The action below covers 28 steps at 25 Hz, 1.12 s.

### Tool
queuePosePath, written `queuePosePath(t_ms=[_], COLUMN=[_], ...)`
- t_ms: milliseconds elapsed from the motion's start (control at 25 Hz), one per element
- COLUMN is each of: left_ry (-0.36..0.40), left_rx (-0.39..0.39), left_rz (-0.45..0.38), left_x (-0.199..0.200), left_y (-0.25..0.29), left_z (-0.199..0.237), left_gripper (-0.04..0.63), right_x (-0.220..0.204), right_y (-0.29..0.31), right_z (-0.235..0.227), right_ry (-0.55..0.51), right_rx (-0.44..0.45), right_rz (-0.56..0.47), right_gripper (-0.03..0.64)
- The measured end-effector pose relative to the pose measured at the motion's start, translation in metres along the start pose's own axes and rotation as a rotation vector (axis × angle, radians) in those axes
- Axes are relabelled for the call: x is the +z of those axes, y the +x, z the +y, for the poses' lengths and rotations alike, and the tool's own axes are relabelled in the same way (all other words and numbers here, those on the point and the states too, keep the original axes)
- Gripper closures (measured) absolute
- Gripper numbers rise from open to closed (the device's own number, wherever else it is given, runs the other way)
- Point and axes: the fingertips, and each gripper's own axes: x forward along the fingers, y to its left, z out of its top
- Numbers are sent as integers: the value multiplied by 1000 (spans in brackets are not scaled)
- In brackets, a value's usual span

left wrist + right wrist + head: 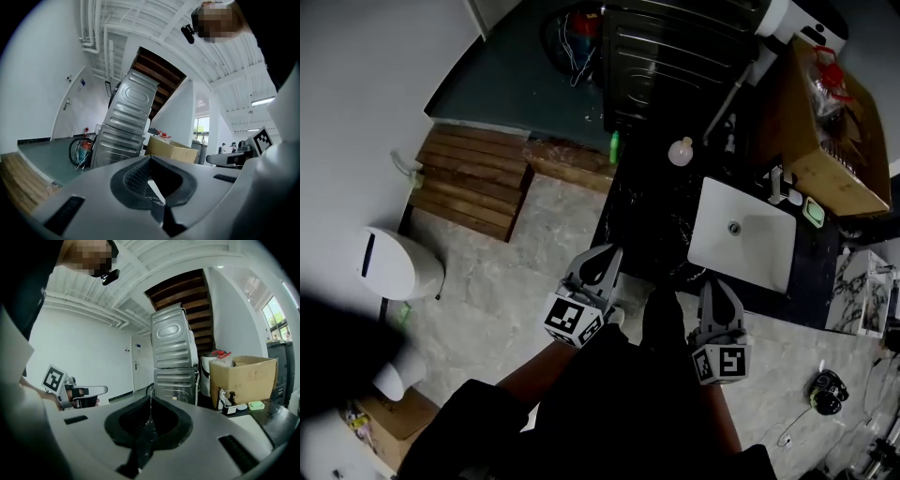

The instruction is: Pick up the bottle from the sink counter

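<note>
A white sink is set in a black counter. A small white bottle-like thing stands on the counter behind the sink. A green bottle stands at the counter's far left edge. Both grippers hang in front of the counter's near edge, well short of either bottle. My left gripper is shut and empty, its tips meeting. To its right, below the sink, my right gripper is also shut with nothing in it.
A stacked metal washer and dryer rises behind the counter. An open cardboard box sits at the counter's right, with a faucet and green soap dish beside it. A toilet and wooden decking lie left.
</note>
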Motion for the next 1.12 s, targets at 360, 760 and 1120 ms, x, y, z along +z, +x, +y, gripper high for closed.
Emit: queuePosePath(t_ms=[360,760,1120], left_ry=[26,35,49], left_rx=[32,70,87], left_rz=[-11,73,82], left_x=[1,-10,-27], left_y=[56,152,214], left_z=[-1,23,43], left_gripper=[581,581,580], right_x=[10,-2,-38], right_y=[74,178,255], right_z=[-37,-101,-117], right_ry=[-23,103,40], right_rx=[83,141,166], right_rz=[-34,0,85], right_gripper=[577,577,575])
